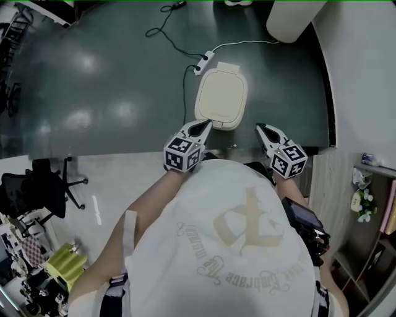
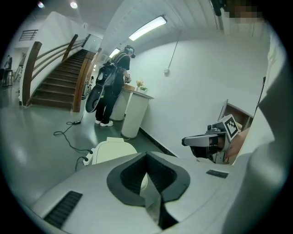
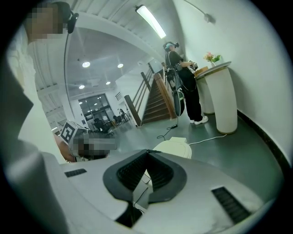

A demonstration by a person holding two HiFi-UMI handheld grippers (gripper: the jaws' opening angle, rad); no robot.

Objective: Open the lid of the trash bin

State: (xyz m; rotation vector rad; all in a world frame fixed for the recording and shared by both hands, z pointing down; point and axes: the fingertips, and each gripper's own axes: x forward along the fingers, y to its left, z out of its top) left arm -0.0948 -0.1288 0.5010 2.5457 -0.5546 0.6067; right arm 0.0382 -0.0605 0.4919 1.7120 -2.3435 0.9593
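The trash bin (image 1: 221,98) stands on the dark floor ahead of me, its cream lid lying flat and closed. My left gripper (image 1: 202,126) hovers at the bin's near left corner, its jaws shut on nothing. The right gripper (image 1: 262,129) hangs just right of the bin's near edge, also shut and empty. In the left gripper view the closed jaws (image 2: 146,155) point over the bin (image 2: 112,148), with the right gripper (image 2: 201,140) off to the side. The right gripper view shows its own closed jaws (image 3: 147,152) before the bin (image 3: 176,147).
A white power strip (image 1: 205,62) with cables lies just behind the bin. A white pedestal (image 1: 294,18) stands at the back right by the curved wall. A person (image 2: 110,91) stands near the stairs (image 2: 59,82). An office chair (image 1: 37,189) is at the left, shelves (image 1: 365,198) at the right.
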